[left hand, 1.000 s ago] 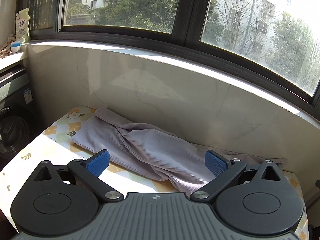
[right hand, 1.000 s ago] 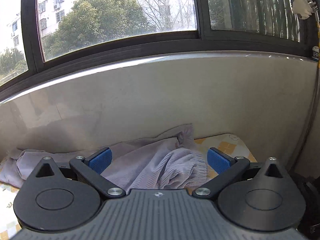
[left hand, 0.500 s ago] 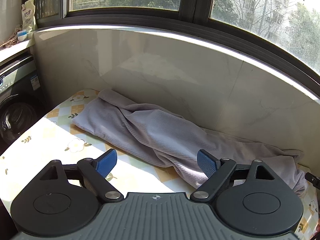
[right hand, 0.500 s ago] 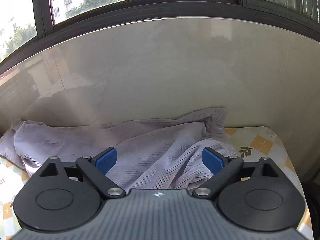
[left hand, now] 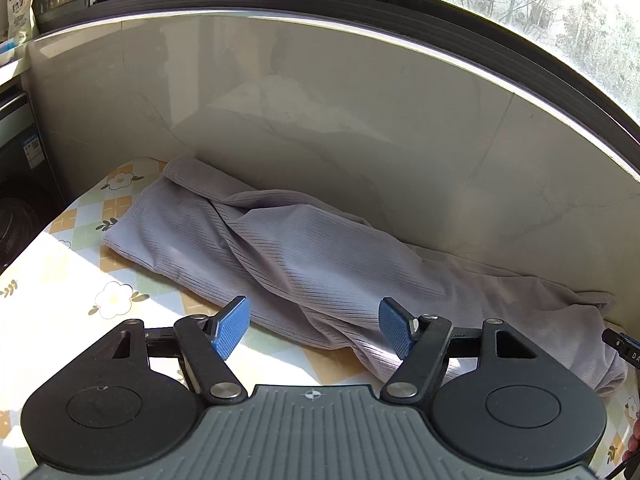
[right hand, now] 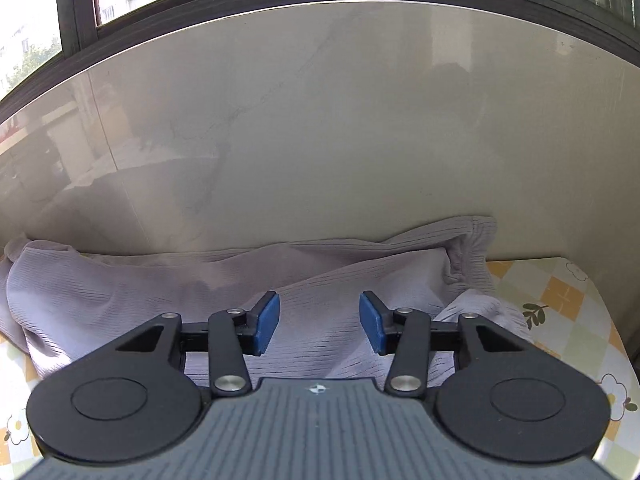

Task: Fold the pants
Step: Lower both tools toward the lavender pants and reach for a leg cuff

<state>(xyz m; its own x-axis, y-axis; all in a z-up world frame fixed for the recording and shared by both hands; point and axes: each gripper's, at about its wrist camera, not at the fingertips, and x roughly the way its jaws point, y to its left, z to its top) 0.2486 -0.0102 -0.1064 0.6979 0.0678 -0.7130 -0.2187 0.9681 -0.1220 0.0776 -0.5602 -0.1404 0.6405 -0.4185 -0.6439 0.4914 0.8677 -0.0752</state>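
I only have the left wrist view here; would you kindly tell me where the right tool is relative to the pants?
Observer: The right tool hangs open over the pants, near their waistband; its blue pads hold nothing.
Operator: Thank you. How does that waistband end lie?
Observer: It is bunched and propped against the wall.
Operator: Is there tablecloth beyond it?
Observer: Yes, checked flowered tablecloth shows to the right of the waistband.

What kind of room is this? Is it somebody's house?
Probably a home laundry corner or balcony. There's a washing machine, a big window facing apartment buildings, and lavender pants on a flowered tablecloth.
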